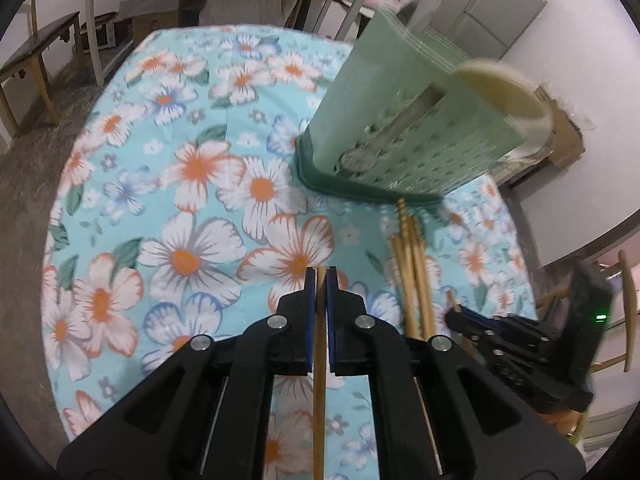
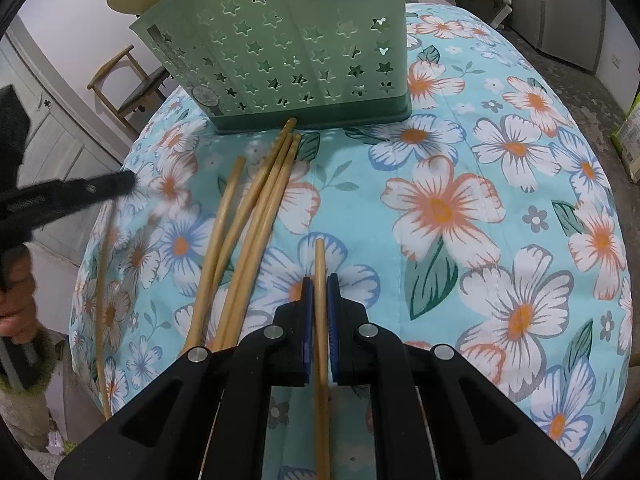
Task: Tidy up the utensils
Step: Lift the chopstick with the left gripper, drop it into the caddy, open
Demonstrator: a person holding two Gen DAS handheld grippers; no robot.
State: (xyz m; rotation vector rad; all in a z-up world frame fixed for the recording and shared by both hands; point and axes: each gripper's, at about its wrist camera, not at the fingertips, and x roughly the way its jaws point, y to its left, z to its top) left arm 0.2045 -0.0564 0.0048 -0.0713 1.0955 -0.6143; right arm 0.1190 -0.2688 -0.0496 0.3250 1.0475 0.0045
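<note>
One chopstick (image 1: 320, 344) is pinched by the left gripper (image 1: 320, 280), another chopstick (image 2: 321, 320) by the right gripper (image 2: 320, 286). The green holder (image 2: 280, 52) stands far; each stick is best tipped upright before being lowered into a compartment.

walls: plain white | floor: grey, speckled | table: floral tablecloth (image 1: 168, 168), turquoise with white-orange blooms | dark wooden bench (image 1: 36, 54) far left | grey fridge (image 1: 496, 8) in the corner | wooden chair (image 2: 128, 80) by white cabinet doors (image 2: 52, 148)
</note>
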